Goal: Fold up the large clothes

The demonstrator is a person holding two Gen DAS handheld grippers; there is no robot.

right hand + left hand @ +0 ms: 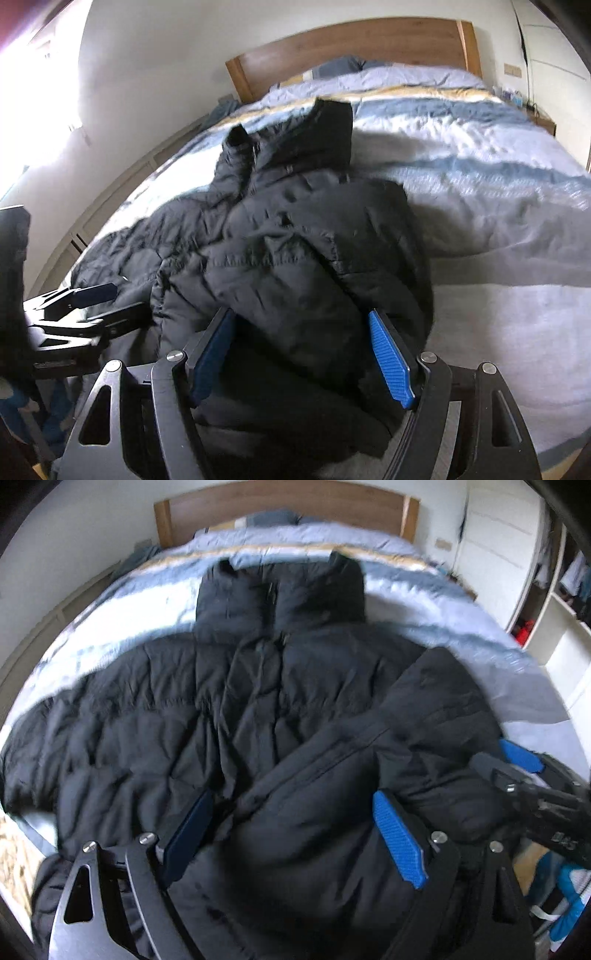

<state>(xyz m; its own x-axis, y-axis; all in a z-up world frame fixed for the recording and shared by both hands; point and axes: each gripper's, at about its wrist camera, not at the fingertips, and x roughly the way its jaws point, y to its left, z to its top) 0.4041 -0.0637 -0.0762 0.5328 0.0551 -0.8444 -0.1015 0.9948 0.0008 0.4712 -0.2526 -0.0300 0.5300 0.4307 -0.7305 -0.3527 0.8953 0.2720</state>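
Two hand-held grippers: both low in their frames, at the foot end of the bed [498,192], aimed steeply down toward the headboard [280,506].
Jacket position: black puffer jacket [229,701] lies face up on the striped duvet, collar at upper centre, hem nearest the grippers.
Long axis: runs from bottom of frame up to the headboard, straight ahead of both grippers.
Folded part: one sleeve and side panel is doubled over the body, lower right in the left wrist view, centre in the right wrist view.
Left hand-held gripper [295,834]: blue pads stand wide, bulky padded fabric bulging between them; the picture is too blurred to say whether they pinch it.
Right hand-held gripper [301,360]: pads also well apart with the doubled fabric filling the gap; grip uncertain.
Nearer hand: right sits over the folded edge; left is just beside it.
Likely next: carry that fold toward frame left.
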